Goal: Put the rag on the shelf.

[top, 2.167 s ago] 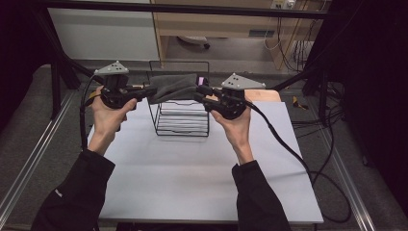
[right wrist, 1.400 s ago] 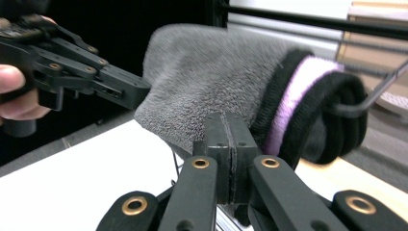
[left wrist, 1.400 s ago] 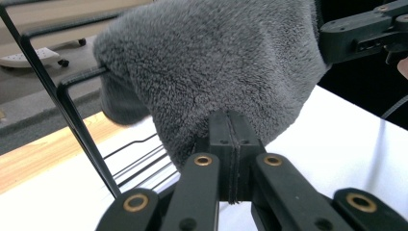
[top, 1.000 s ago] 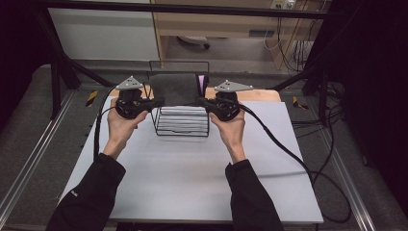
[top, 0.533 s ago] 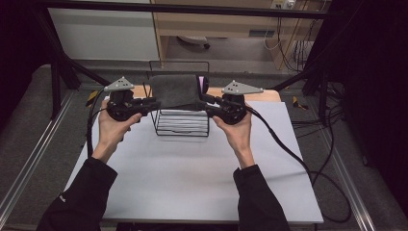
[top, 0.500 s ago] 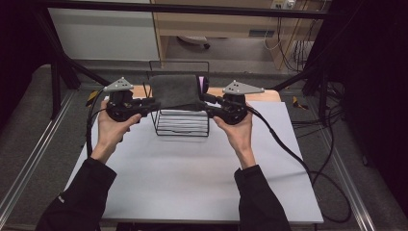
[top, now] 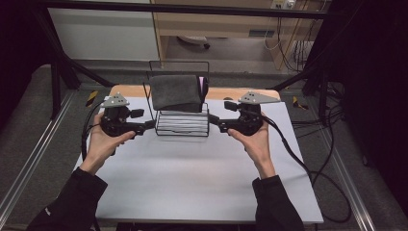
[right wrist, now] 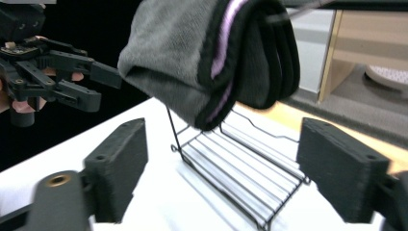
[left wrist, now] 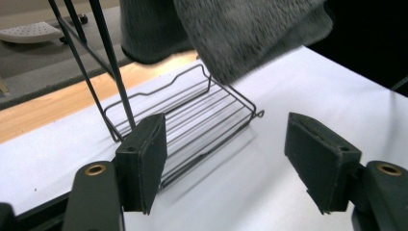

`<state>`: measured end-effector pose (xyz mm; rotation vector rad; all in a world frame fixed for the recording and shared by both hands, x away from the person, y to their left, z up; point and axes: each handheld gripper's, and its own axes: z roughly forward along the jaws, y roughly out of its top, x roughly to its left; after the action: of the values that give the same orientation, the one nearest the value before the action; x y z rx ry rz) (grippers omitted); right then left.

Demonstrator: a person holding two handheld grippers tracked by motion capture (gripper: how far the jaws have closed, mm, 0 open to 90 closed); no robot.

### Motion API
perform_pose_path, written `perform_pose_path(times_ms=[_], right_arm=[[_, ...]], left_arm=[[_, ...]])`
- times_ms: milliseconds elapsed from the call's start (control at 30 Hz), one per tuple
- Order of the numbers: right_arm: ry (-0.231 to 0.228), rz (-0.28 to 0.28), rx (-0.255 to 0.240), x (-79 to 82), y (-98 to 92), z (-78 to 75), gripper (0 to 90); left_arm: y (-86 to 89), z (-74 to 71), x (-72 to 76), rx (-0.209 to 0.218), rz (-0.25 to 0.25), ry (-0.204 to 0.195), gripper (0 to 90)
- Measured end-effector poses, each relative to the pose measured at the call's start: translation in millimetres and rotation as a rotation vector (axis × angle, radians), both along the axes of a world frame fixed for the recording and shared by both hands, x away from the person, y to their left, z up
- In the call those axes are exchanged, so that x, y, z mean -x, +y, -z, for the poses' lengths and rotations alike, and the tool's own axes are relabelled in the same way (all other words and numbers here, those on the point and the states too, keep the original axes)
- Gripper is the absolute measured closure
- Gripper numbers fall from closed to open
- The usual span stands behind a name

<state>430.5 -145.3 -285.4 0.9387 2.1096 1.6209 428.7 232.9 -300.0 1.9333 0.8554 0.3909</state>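
Both grippers have let go of the cloth and drawn apart since half a second ago. The left gripper (top: 148, 126) now sits just left of the wire rack (top: 183, 124), jaws spread wide with nothing between them; the right gripper (top: 214, 123) mirrors it on the other side, jaws equally wide and empty. The folded grey towel (top: 176, 92) hangs draped over the rack's top bar, doubled over itself, a purple stripe and dark edging showing at its right end (right wrist: 222, 57). The rack stands near the far edge of the white table (top: 192, 178), on which a strip of wood shows behind it. Cables trail from both grippers.
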Motion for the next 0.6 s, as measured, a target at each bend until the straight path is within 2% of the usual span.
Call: perform_pose_path(times_ms=[167, 333, 600], right_arm=[[0.017, 0.004, 0.021, 6.1, -12.4, 11.4, 10.1], [0.03, -0.002, 0.027, 14.0, -23.4, 30.5, 6.3], [0.075, 0.004, 0.057, 24.3, -38.3, 65.2, 1.5]], left_arm=[[1.5, 13.6, 7.3, -0.018, -0.004, 0.012, 20.6], [4.2, 28.7, 14.9, -0.025, -0.004, 0.021, 13.3], [9.9, 59.0, 25.6, -0.026, -0.009, 0.041, 8.9]])
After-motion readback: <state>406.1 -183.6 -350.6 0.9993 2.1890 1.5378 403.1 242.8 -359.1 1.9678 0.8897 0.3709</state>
